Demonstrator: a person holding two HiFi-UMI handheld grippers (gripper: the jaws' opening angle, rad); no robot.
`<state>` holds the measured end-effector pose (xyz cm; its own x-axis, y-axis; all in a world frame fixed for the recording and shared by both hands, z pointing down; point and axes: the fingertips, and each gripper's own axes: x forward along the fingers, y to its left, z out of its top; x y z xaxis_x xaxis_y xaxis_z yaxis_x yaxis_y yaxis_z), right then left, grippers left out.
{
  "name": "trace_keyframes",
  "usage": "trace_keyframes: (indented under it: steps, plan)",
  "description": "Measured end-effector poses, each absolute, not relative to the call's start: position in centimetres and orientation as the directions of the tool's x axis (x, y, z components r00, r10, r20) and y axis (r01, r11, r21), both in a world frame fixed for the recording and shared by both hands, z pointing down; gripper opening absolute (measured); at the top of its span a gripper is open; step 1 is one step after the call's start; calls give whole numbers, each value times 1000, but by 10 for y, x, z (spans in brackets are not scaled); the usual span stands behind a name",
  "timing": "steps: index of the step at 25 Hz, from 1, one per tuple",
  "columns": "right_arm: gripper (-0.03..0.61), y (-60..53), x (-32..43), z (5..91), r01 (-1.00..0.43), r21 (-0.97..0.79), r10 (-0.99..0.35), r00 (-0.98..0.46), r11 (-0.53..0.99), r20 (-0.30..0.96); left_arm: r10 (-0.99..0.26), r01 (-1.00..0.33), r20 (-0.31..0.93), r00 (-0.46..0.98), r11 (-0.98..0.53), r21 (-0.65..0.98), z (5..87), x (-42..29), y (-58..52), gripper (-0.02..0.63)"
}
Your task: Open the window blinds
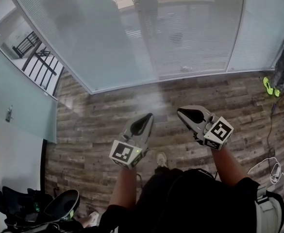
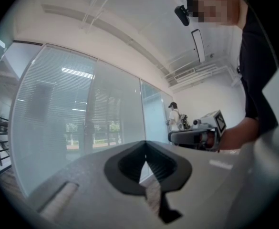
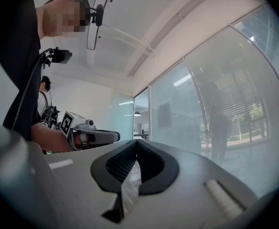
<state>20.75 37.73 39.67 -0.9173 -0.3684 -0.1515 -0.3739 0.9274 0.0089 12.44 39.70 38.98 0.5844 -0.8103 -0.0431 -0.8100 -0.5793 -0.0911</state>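
Closest in is the person's dark top (image 1: 180, 198), with 2 bare forearms (image 1: 125, 186) reaching out from it over the wood floor (image 1: 98, 125). Each hand carries a gripper, held about level and aimed at the window wall.

The left gripper (image 1: 146, 118) has its fingers pressed together at the tips with nothing between them; its own view shows only floor and glass through the small gap behind the closed tips. The right gripper (image 1: 182, 113) is the same, fully closed and empty. The 2 sit side by side, near each other but not touching.

The blinds (image 1: 132, 38) hang well ahead of both grippers, their slats lowered across the tall glass panels from the top of the wall down to the sill. Outdoors shows through only as a haze, so I judge them closed or nearly so. I cannot pick out a cord or wand from here.

My reading is that this is the approach: both tools held ready out front, fingers closed because there is nothing to take hold of yet. The blinds look untouched.

Off to the side lie a pair of bright green shoes (image 1: 270, 86) and a white cable (image 1: 273, 166) — worth stepping around.
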Motion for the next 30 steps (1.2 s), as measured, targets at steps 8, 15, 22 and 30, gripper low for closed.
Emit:
trace_keyframes:
  steps: [8,15,22,30]
  plan:
    - [5,330,177,380,-391,-8,-387,-907,920,-166,-802,-802,-52,594,-586,-116,391,91,348,5]
    - [5,287,148,372,-423,-16,-420,-892,906,-167,-780,-780,-48,624,-619,-91,375,69,304,5]
    - [5,250,122,376,-441,0,-434,-884,898,-177,-750,-751,-59,659,-650,-118,378,43,266,5]
    - [5,221,87,377,-449,12,-439,-879,894,-184,-743,-746,-77,664,-653,-133,391,7,234,5]
